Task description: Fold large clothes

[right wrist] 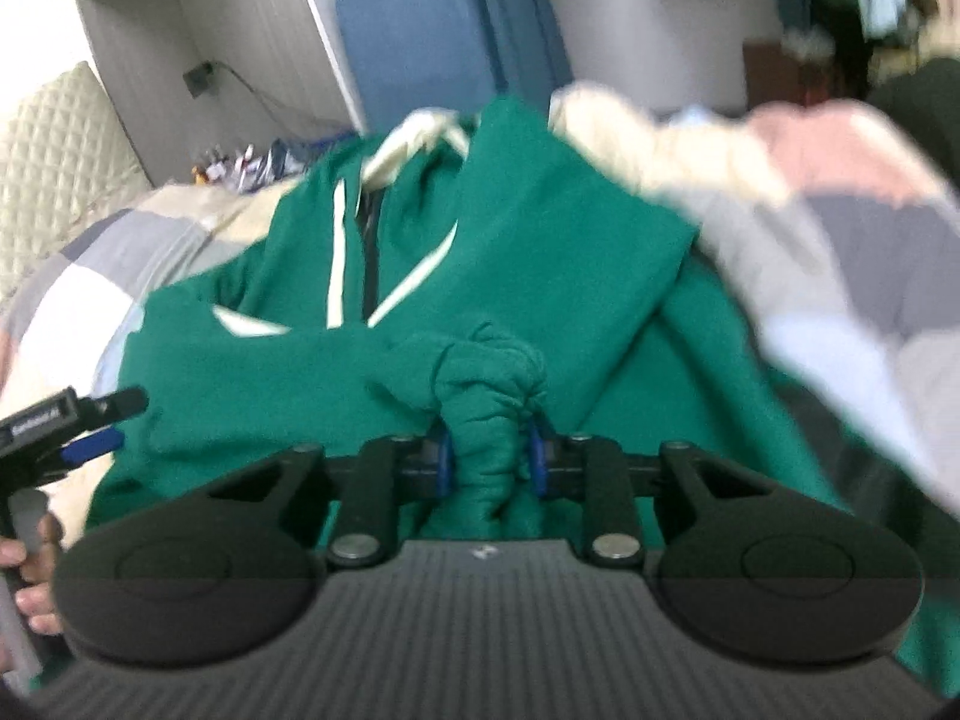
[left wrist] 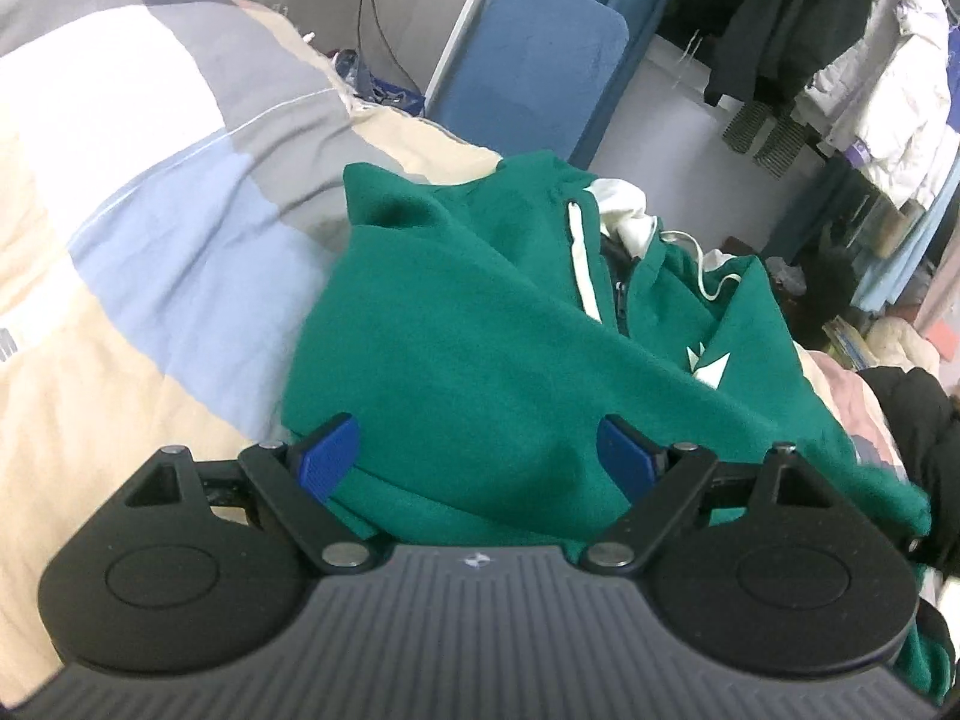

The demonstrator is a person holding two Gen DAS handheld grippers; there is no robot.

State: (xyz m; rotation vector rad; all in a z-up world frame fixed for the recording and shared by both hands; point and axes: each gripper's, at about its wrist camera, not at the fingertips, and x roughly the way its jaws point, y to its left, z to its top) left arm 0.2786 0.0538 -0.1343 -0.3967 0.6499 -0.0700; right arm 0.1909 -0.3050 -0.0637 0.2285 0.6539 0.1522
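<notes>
A green zip hoodie (left wrist: 480, 324) with white trim and a pale hood lining lies on the checked quilt (left wrist: 150, 192). My left gripper (left wrist: 477, 456) hovers over its near hem, blue pads wide apart and green cloth lying between them untouched. In the right wrist view the green hoodie (right wrist: 540, 252) fills the middle, and my right gripper (right wrist: 491, 456) is shut on a bunched fold of its cloth, which stands up between the blue pads. The left gripper (right wrist: 90, 420) shows at that view's left edge, held by a hand (right wrist: 30, 564).
The quilt (right wrist: 840, 276) spreads grey, white, blue and beige around the hoodie. A blue padded board (left wrist: 534, 60) leans against the wall behind. Clothes hang on a rack (left wrist: 840, 48) at the right, and a dark garment (left wrist: 912, 420) lies at the bed's right side.
</notes>
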